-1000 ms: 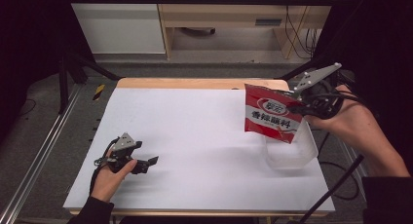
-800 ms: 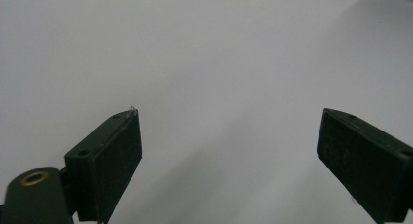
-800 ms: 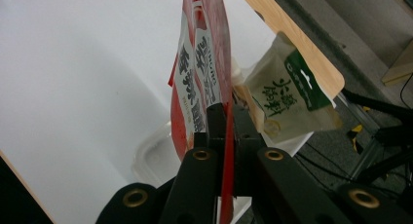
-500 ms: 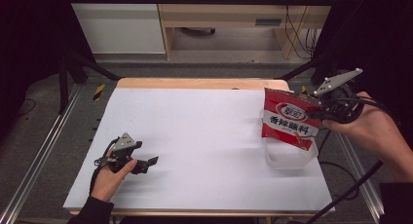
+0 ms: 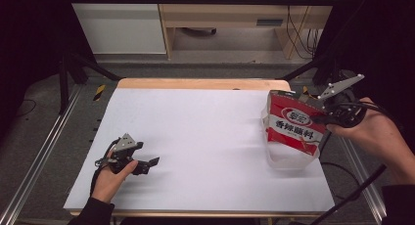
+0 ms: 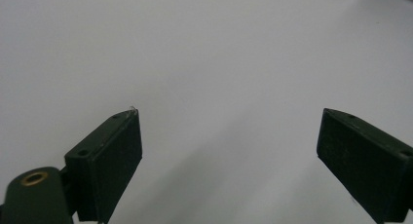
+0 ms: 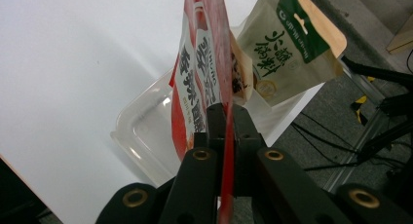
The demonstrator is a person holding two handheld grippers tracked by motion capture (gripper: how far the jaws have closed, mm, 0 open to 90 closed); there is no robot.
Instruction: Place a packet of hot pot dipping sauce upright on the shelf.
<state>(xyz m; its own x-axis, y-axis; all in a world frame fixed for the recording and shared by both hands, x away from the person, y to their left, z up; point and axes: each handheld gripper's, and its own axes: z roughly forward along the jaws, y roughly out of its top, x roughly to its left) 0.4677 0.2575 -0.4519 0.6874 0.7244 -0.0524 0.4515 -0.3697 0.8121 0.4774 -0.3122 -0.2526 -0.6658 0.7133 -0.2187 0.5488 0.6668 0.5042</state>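
Note:
A red snack bag (image 5: 296,126) with white lettering hangs upright at the table's right side, its lower end down in a clear plastic tub (image 5: 288,159). My right gripper (image 5: 323,118) is shut on the bag's edge; in the right gripper view the jaws pinch the red bag (image 7: 202,83) edge-on over the clear tub (image 7: 141,136). A beige and green pouch (image 7: 287,48) stands in the tub behind the red bag. My left gripper (image 5: 149,165) rests near the table's front left, open, with bare white table between its fingers (image 6: 112,156).
The white table (image 5: 205,132) has a wooden strip along its far edge. Metal rails run along both sides of the table, and black cables lie on the floor at the right. A wooden desk stands beyond the table.
My right gripper has carried the red bag rightward and down, from above the table to over and into the clear tub. The left gripper has stayed put.

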